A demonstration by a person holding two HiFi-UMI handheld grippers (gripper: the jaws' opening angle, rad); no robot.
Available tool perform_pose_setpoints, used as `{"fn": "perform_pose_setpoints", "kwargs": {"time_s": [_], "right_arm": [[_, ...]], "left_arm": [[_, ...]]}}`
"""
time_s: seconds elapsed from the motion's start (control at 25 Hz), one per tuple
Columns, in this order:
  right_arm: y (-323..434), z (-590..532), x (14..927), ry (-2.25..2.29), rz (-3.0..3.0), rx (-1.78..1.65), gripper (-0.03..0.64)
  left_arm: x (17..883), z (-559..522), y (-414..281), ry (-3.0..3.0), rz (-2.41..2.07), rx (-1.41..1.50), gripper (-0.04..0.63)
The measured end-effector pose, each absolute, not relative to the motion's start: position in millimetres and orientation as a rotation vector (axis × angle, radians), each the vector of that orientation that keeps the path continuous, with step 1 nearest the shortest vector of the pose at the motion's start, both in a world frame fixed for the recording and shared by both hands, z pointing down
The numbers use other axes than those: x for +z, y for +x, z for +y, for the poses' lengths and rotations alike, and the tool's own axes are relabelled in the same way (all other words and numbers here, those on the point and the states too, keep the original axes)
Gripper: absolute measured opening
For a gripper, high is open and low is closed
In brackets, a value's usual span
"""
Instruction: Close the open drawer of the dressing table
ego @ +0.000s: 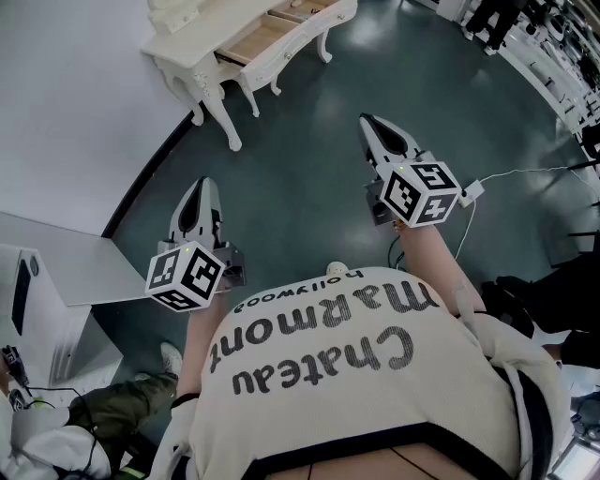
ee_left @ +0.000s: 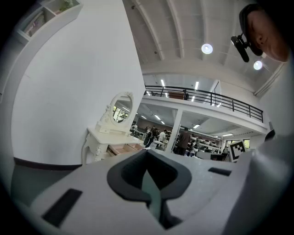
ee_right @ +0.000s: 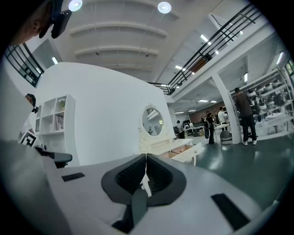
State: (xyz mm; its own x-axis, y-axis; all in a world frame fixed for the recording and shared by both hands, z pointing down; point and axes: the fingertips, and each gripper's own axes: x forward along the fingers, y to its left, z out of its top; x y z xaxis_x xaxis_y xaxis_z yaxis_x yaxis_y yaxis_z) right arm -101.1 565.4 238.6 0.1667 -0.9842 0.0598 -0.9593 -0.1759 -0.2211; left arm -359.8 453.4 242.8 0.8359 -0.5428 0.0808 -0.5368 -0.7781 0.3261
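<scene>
Two grippers are in our hands, both held level and well apart over the dark floor (ego: 309,187). In the head view the left gripper (ego: 201,185) sits at about 10 o'clock from the frame's centre, and the right gripper (ego: 367,120) at about 1 o'clock. Each has its jaws brought together tip to tip. We see nothing between them in either gripper view, so both are empty.

The dressing table (ego: 187,42) stands farther out at 11 o'clock in the head view, against the white wall (ego: 66,94) and well apart from both grippers. Its open drawer (ego: 255,42) is pulled out toward the floor side, its tan inside showing. A second tan drawer interior (ego: 298,9) shows just beside it at the frame's top edge.

In the left gripper view the table lies at 10 o'clock from the closed tips, under its oval mirror (ee_left: 121,108). In the right gripper view the mirror stands at 12 o'clock above the tips, with the pulled-out drawer at 2 o'clock. People (ee_right: 243,110) stand far back in the hall. Our printed shirt (ego: 375,375) fills the head view at 6 o'clock.
</scene>
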Motion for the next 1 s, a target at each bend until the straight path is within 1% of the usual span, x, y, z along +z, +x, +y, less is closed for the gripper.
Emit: {"fn": "perform_pose_setpoints", "kwargs": {"time_s": [0.56,0.76,1.0], "right_arm": [[-131,557,279,-2.329,1.948,-0.364,0.029],[-120,537,284,-2.367,1.934,-0.378,0.029],[-93,496,291,-2.371,1.886,-0.398,0.029]], "left_arm": [[276,443,-380,2.646,-0.769,0.02,0.008],[285,426,-376,2.614,-0.786,0.049,0.008],[284,390,-364,2.604,-0.816,0.013,0.008]]}}
